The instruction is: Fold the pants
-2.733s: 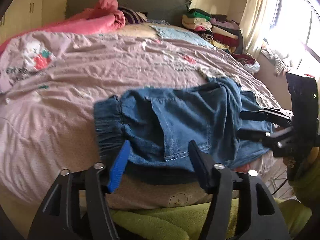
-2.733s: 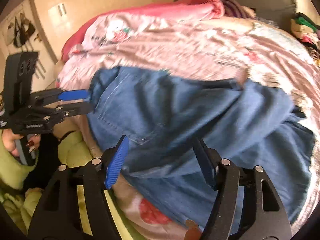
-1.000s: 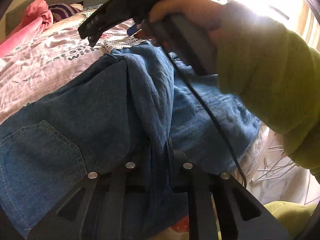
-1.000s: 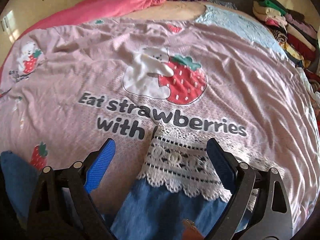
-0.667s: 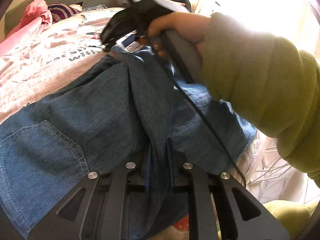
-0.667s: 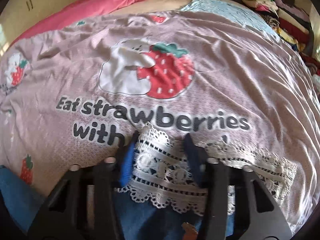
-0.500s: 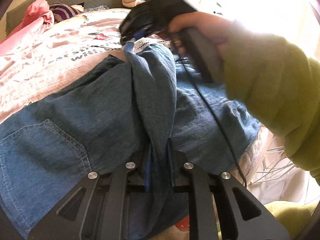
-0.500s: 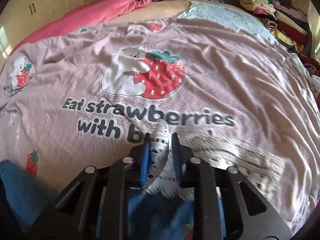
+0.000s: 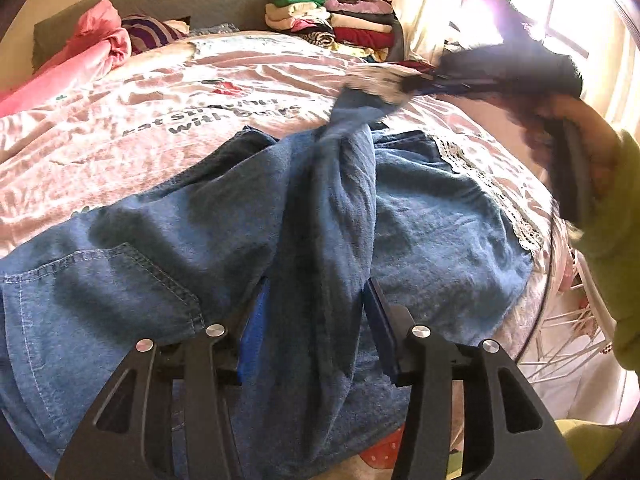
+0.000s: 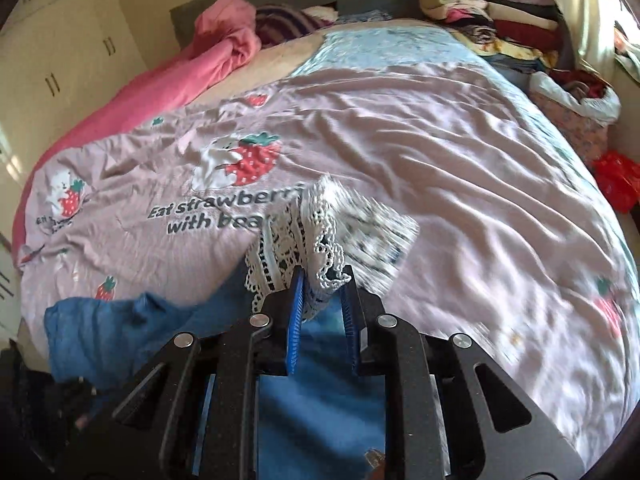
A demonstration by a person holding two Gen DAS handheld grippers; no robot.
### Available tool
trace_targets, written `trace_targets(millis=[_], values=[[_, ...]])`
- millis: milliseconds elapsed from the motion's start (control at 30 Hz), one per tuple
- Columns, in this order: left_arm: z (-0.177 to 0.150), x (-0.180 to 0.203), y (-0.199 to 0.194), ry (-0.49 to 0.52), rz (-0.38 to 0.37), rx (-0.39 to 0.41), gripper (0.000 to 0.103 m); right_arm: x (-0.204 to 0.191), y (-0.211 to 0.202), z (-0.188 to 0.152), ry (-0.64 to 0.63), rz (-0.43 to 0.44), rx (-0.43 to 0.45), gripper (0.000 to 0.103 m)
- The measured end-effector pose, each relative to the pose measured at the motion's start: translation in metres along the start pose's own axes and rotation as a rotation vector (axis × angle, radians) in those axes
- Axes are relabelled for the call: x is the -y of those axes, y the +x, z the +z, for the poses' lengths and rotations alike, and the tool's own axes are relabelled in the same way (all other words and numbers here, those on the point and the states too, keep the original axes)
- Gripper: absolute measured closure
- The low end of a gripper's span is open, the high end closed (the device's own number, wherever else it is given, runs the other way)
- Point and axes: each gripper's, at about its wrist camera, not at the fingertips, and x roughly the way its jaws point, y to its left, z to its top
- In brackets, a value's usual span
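Observation:
Blue denim pants [image 9: 200, 216] with white lace leg hems lie across the near edge of the bed. My left gripper [image 9: 316, 300] has its jaws partly apart around a raised fold of one leg. My right gripper [image 10: 322, 292] is shut on the lace hem [image 10: 316, 232] of that leg and holds it lifted above the bed. It shows blurred in the left wrist view [image 9: 420, 82], gripping the hem at the upper right. The other leg [image 9: 440, 216] lies flat with its lace hem [image 9: 496, 200] at the bed's right edge.
A pink strawberry-print bedcover [image 10: 440, 152] covers the bed. A pink quilt [image 10: 224, 60] lies at the head. Stacked folded clothes [image 10: 500, 8] sit at the far right corner. A red bag [image 10: 616, 180] and a white wire rack [image 9: 572, 344] stand beside the bed.
My right gripper closed on the lace hem and lifted it up and to the right. My left gripper's jaws have come apart around the fold of the leg.

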Motion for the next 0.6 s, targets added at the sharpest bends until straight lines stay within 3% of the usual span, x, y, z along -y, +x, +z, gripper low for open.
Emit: trace_targets(millis=[100,167,200,433,500,600], values=[[0.002,0.002,0.001,0.021,0.021,0.003,0.058,0.017,-0.023,-0.015,0.023,-0.011,0.009,0.091],[0.001,0.006,0.002,0.049,0.061,-0.004,0.079,0.028,-0.036,-0.024,0.048,-0.022,0.011,0.091],[0.002,0.008,0.001,0.068,0.079,-0.004,0.096,0.032,-0.041,-0.029,0.061,-0.027,0.012,0.091],[0.004,0.013,-0.028,0.131,0.092,0.028,0.099,0.054,-0.079,-0.068,0.125,-0.014,-0.001,0.091],[0.002,0.013,-0.037,0.136,0.092,0.035,0.099,0.056,-0.088,-0.081,0.137,-0.016,-0.010,0.098],[-0.002,0.013,-0.046,0.146,0.075,0.032,0.099,0.066,-0.099,-0.100,0.166,-0.014,-0.026,0.099]])
